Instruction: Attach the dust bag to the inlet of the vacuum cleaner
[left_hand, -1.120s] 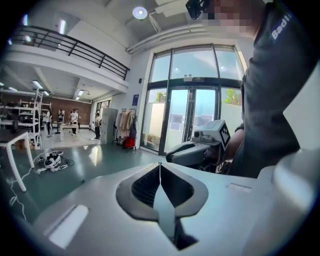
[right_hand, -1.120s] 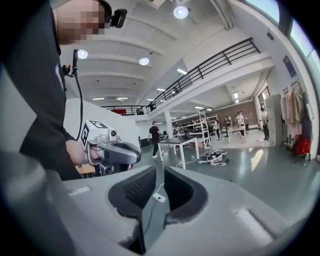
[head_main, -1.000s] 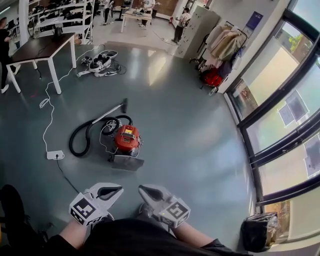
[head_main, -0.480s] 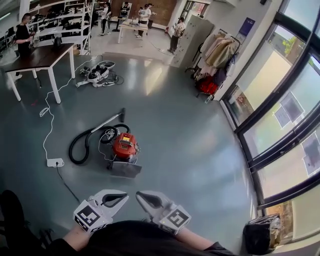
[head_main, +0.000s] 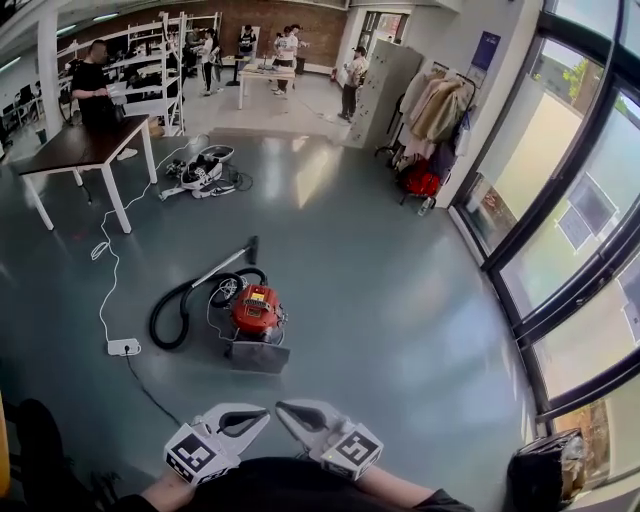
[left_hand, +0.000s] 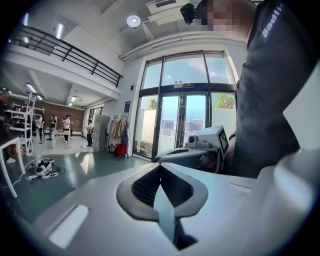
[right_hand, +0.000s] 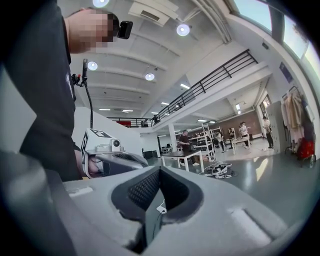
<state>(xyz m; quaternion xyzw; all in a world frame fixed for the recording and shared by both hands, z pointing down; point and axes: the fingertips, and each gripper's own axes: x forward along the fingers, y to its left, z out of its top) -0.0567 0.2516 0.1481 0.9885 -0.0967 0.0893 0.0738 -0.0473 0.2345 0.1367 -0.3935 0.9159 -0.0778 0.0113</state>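
Grey-green floor (head_main: 400, 300) fills the head view, with tall windows (head_main: 580, 200) along your 3 o'clock side and a dark-topped desk (head_main: 80, 148) far off at 10 o'clock. The red vacuum cleaner (head_main: 258, 308) sits on the floor at 12 o'clock from your grippers, well apart from them. Its black hose (head_main: 165, 312) loops out toward 9 o'clock. A flat grey piece (head_main: 258, 356) lies touching its near end; you cannot tell from here whether that is the dust bag. A white power strip (head_main: 123, 347) lies at 8 o'clock of the vacuum cleaner.

Your left gripper (head_main: 255, 416) (left_hand: 160, 169) has its jaws pressed together on nothing. Your right gripper (head_main: 290, 412) (right_hand: 160, 172) is likewise pressed together and empty. You hold both low at 6 o'clock, close to your body, tips pointing toward each other and just beside one another.
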